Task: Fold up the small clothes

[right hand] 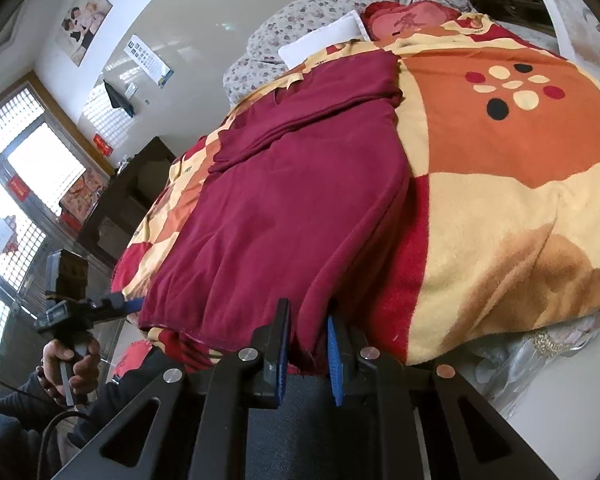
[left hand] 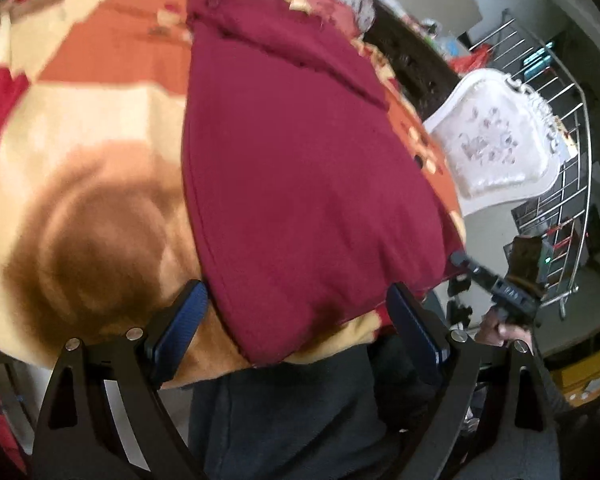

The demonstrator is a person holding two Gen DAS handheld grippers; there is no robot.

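A dark red garment (left hand: 300, 168) lies lengthwise on a bed blanket (left hand: 92, 152), folded into a long strip with its hem at the near edge. My left gripper (left hand: 300, 320) is open, its blue pads wide apart on either side of the hem, holding nothing. My right gripper (right hand: 308, 340) is closed on the near right corner of the garment (right hand: 292, 208); cloth fills the narrow gap between the pads. The right gripper also shows in the left wrist view (left hand: 460, 260) at the garment's corner, and the left gripper shows in the right wrist view (right hand: 134, 304).
The blanket (right hand: 500, 168) is orange, cream and red. A floral quilt (right hand: 320, 4) and white pillow (right hand: 328, 36) lie at the bed's head. A white ornate chair (left hand: 496, 140) and a metal rack (left hand: 556, 92) stand beside the bed. A dark cabinet (right hand: 136, 188) stands by the window.
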